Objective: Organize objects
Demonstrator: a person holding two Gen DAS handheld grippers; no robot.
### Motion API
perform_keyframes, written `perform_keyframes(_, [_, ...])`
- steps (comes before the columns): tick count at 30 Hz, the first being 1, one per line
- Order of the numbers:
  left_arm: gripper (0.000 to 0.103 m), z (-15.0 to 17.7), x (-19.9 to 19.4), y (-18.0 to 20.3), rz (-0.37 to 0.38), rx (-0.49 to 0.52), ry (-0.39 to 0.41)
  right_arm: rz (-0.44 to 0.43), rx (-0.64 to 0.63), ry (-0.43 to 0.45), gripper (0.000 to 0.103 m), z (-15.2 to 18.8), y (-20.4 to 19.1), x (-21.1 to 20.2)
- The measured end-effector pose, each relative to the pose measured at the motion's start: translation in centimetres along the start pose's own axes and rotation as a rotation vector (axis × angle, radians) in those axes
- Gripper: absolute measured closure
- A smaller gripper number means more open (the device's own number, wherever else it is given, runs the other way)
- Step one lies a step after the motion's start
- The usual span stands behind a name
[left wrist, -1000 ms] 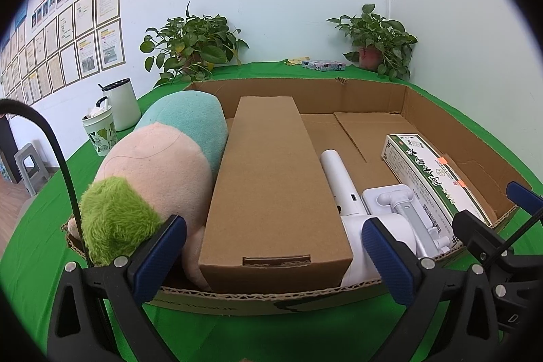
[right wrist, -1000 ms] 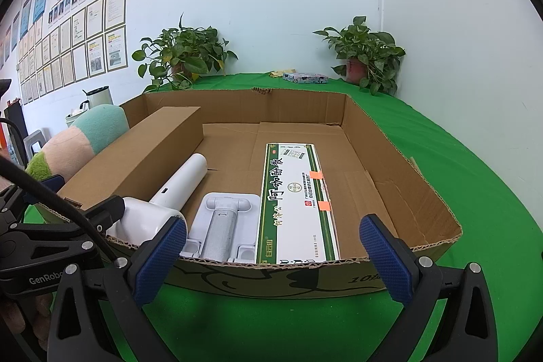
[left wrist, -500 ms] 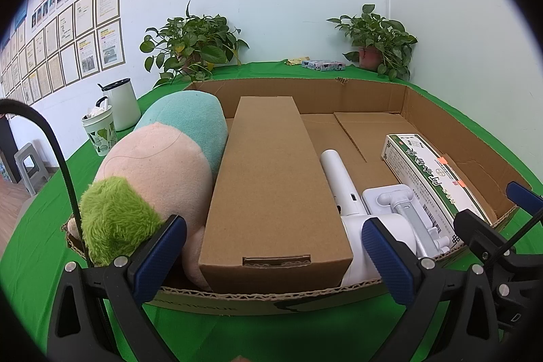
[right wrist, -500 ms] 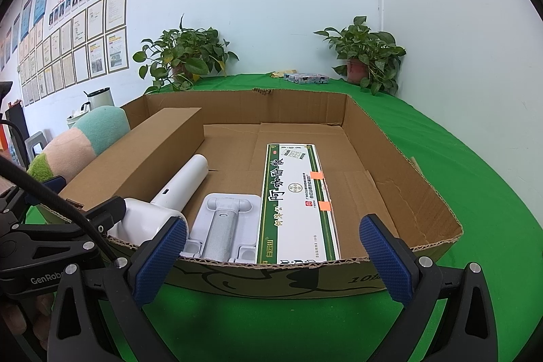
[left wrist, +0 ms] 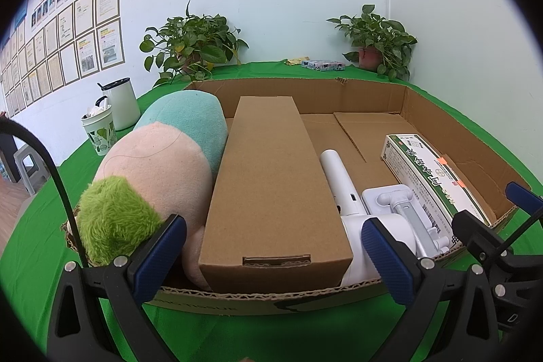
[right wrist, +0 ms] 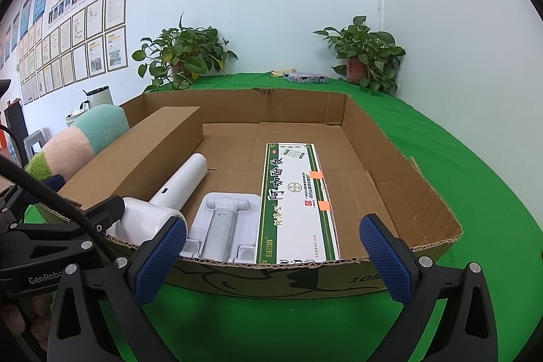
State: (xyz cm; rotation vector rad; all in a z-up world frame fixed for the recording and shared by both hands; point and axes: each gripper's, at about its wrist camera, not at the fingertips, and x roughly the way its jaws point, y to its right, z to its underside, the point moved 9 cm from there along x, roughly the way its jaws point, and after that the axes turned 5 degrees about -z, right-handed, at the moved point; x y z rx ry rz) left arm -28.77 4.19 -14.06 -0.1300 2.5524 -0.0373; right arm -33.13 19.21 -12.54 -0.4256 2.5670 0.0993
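**Both grippers wait in front of a packed cardboard tray**

Left wrist view: a green-covered table [left wrist: 237, 331] stands against a pale wall hung with framed papers, with two potted plants [left wrist: 193, 43] at the back. On it lies a shallow cardboard tray [left wrist: 441, 124]. Inside, from the left: a plush toy [left wrist: 149, 172], a long brown box [left wrist: 271, 178], a white handheld appliance [left wrist: 342, 189], a white stand [left wrist: 397, 202] and a green-and-white printed box [left wrist: 427, 172]. Our left gripper [left wrist: 275, 253] hangs spread wide, holding nothing, just before the tray's near wall.

Right wrist view: our right gripper [right wrist: 271, 246] is likewise spread and empty, facing the printed box [right wrist: 298, 202] and stand [right wrist: 224, 223]. We judge the plush soft and light, best pinched mid-body; the boxes stiff, best gripped across their narrow width; the smooth appliance [right wrist: 180, 182] likely slippery.
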Motion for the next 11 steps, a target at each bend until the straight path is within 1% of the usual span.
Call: perform_keyframes(11, [0.000,0.02,0.01,-0.01,0.001,0.001,0.000,0.003,-0.001,-0.001,0.000,0.00,0.03,0.03])
